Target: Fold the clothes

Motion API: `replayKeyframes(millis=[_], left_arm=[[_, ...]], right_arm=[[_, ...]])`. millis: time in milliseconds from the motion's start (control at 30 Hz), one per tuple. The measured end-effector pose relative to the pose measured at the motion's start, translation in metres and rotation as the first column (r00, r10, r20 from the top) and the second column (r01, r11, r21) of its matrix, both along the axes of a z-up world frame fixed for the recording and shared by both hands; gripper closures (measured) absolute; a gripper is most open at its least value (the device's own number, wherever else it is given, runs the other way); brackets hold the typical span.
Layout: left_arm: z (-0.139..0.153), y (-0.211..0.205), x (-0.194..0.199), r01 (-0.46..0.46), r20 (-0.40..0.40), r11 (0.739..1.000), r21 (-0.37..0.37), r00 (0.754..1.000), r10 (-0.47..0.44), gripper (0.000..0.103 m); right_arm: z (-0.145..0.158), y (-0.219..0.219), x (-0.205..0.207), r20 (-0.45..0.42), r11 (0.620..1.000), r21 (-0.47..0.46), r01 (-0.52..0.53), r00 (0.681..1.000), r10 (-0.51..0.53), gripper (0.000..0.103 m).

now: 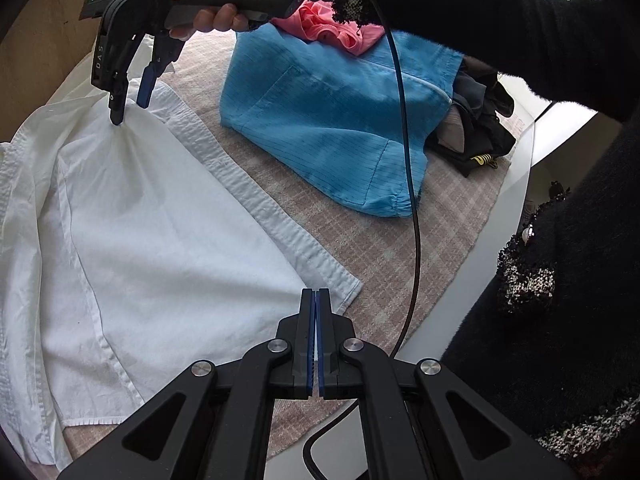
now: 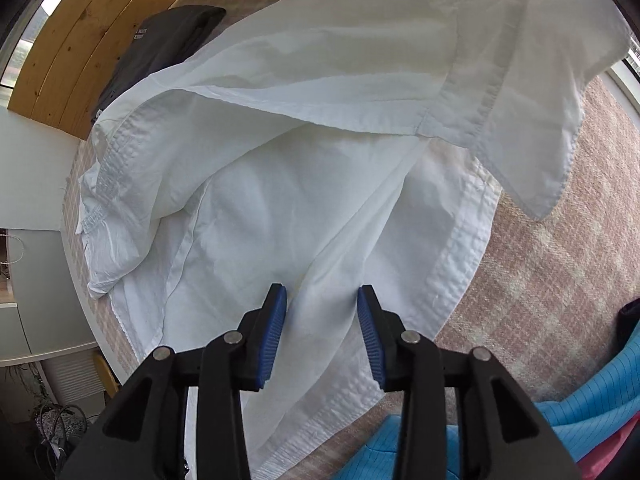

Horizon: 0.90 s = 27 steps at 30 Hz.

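A white shirt [image 1: 152, 220] lies spread on a pink checked cloth [image 1: 400, 248]. My left gripper [image 1: 316, 294] is shut, with a thin sliver of white fabric between its blue pads, at the shirt's near corner. My right gripper [image 1: 130, 110] is open at the shirt's far end, one fingertip pressing into the fabric. In the right wrist view the right gripper [image 2: 322, 292] is open over the white shirt [image 2: 280, 200], a ridge of fabric lying between its blue pads [image 2: 276, 320]. The shirt's collar [image 2: 520, 120] hangs lifted at the upper right.
A folded blue garment [image 1: 332, 120] lies on the cloth beyond the shirt, with a pink garment [image 1: 336, 28] on top and dark clothes [image 1: 476, 132] beside it. A dark grey folded garment [image 2: 160, 52] lies by a wooden panel [image 2: 92, 40]. A black cable [image 1: 412, 200] hangs across.
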<state>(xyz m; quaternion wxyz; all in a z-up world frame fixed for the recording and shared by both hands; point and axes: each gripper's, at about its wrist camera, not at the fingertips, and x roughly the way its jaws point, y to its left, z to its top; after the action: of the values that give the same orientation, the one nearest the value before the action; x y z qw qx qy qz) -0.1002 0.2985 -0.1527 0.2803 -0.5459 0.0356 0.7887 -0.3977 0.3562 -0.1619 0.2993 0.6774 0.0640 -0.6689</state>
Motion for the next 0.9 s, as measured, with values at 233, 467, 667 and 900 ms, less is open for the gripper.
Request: replayKeyframes(millis=[233, 467, 667, 900], left_arm=[[0.001, 0.0, -0.01, -0.026, -0.021, 0.997, 0.069, 0.999, 0.027, 0.103], [-0.036, 0.015, -0.025, -0.052, 0.12, 0.986, 0.158, 0.992, 0.034, 0.103], [0.005, -0.056, 0.021, -0.198, 0.039, 0.98, 0.009, 0.98, 0.197, 0.086], [-0.013, -0.128, 0.065, -0.355, 0.046, 0.914, -0.198, 0.928, 0.37, 0.086]], right_arm=[[0.014, 0.018, -0.007, -0.071, 0.999, -0.009, 0.031, 0.997, -0.032, 0.102], [-0.028, 0.024, -0.011, -0.13, 0.988, 0.149, 0.042, 0.991, -0.022, 0.102], [-0.02, 0.022, -0.006, -0.215, 0.977, 0.211, 0.027, 0.976, 0.019, 0.095], [0.026, 0.063, 0.062, -0.277, 0.988, 0.121, 0.096, 0.959, -0.06, 0.061]])
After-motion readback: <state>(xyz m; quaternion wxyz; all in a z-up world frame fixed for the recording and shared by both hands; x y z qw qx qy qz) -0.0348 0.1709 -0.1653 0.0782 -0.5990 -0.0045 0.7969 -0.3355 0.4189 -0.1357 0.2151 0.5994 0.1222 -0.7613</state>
